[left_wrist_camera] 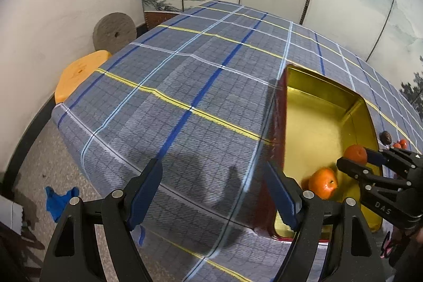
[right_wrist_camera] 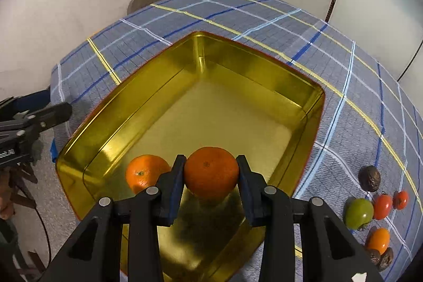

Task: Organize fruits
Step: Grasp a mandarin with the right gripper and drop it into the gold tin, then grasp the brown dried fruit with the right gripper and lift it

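A gold tin box with a red outside sits on the plaid tablecloth; it also shows in the left wrist view. My right gripper is shut on an orange mandarin and holds it over the near end of the box; the gripper also shows in the left wrist view. A second mandarin lies in the box just left of it, also seen from the left wrist. My left gripper is open and empty over the cloth, left of the box.
On the cloth right of the box lie a green tomato, two red tomatoes, an orange one and dark wrinkled fruits. An orange stool and a round stone stand beyond the table's left edge.
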Demonstrator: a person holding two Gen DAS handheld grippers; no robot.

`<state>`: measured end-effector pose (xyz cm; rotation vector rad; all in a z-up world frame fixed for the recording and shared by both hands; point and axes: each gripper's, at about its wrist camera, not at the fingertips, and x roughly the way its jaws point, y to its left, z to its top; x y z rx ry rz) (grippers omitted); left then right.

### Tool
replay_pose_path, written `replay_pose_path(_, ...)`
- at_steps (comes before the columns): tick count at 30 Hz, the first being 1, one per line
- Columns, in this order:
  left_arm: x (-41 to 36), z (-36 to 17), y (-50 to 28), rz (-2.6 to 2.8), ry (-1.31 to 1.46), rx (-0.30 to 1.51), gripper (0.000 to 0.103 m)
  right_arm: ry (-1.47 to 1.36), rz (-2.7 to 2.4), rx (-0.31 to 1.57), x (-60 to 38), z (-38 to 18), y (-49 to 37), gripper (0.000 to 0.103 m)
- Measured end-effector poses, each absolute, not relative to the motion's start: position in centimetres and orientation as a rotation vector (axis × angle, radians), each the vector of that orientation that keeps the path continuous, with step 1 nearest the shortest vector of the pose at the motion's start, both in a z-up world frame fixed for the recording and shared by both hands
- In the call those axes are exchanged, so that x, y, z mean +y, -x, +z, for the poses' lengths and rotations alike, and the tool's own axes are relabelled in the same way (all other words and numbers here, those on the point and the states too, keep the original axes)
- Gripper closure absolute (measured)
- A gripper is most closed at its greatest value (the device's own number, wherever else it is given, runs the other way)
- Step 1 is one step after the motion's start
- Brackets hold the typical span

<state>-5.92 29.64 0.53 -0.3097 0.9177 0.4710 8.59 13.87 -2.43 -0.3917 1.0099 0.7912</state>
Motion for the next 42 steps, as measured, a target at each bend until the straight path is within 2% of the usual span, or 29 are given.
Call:
replay_pose_path(21,30.3,-0.4,6.0,0.502,0.329,0.951,0.024,0.474,0.776,1.011,15.2,-3.7,-8.3,0.066)
replay_pose_path(32,29.8,-0.3,5.8,0.490,0.329,0.949,0.024,0.443,0.791,0.999,14.6,-2.9,-8.1,0.055)
replay_pose_path(42,27.2,1.1,4.7,0.428,0.300,0.924,0.024,0.344,0.823,0.938,11.5,0.5,-7.0,0.051)
